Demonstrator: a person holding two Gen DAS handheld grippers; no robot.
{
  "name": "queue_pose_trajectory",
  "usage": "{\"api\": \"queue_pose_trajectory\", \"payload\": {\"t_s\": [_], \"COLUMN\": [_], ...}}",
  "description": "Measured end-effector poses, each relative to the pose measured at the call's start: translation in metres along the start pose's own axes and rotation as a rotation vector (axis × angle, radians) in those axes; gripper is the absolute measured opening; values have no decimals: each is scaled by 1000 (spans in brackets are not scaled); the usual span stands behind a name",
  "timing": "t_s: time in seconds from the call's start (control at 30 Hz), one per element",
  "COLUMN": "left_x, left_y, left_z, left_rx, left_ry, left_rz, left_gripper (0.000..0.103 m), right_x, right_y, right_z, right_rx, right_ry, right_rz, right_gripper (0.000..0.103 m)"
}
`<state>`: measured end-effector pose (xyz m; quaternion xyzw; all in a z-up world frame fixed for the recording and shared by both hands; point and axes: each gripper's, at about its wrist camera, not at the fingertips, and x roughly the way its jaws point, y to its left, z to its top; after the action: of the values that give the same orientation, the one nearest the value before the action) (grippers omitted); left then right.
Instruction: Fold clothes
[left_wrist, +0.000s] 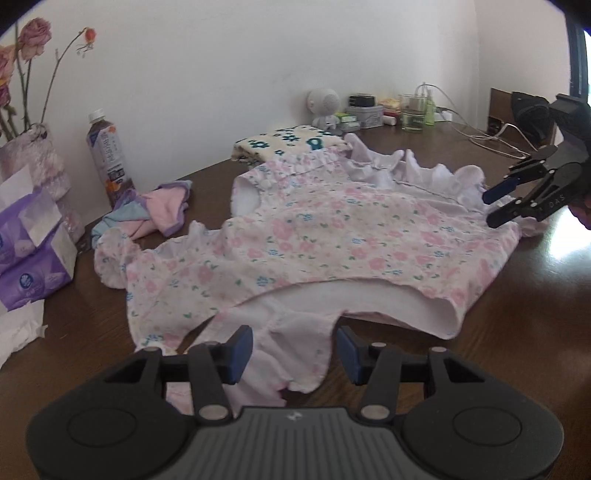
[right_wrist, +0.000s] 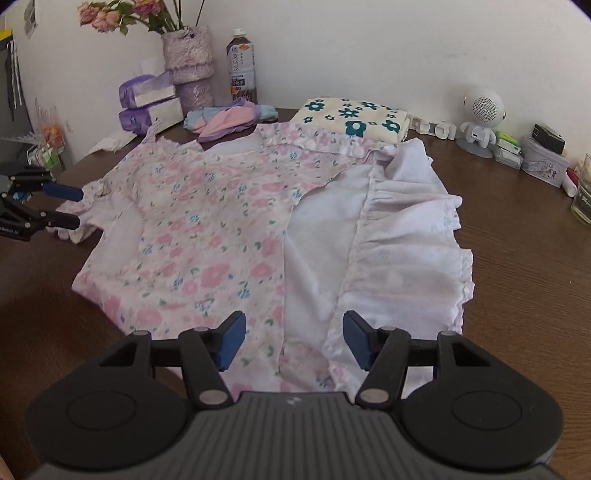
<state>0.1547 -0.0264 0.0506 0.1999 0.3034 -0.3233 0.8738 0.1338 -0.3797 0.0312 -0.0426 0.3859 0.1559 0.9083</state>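
Note:
A pink floral child's dress (left_wrist: 314, 236) lies spread on the dark wooden table (left_wrist: 517, 332), partly folded over with its white lining and ruffled hem (right_wrist: 406, 251) showing. My left gripper (left_wrist: 293, 354) is open, its fingers astride a pink sleeve edge at the near side. It also shows in the right wrist view (right_wrist: 70, 208) at the dress's left sleeve. My right gripper (right_wrist: 293, 341) is open over the dress's near edge, where floral cloth meets the lining. It shows in the left wrist view (left_wrist: 495, 206) at the ruffled hem.
A folded cream cloth with teal flowers (right_wrist: 351, 116) and a small pink-blue garment (right_wrist: 229, 116) lie behind the dress. Tissue packs (right_wrist: 147, 103), a vase (right_wrist: 190, 66), a bottle (right_wrist: 242, 66), a white robot figure (right_wrist: 480, 118), tins and a glass (right_wrist: 583, 192) line the wall.

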Motion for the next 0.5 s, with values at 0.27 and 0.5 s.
{"api": "queue_pose_trajectory", "payload": {"t_s": [0.27,0.5], "left_x": [14,43], "left_y": [-66,-70], "left_z": [18,30], "left_rx": [175,-10], "left_ry": [-27,35], "left_rz": [-200,-281], "left_gripper": [49,1], "right_x": [-25,-24], "right_y": [-10,-8], "right_z": [-30,-41], "right_rx": [59,55], "right_ry": [-18,-38], "right_rz": [-55,-70], "right_gripper": [60,50]}}
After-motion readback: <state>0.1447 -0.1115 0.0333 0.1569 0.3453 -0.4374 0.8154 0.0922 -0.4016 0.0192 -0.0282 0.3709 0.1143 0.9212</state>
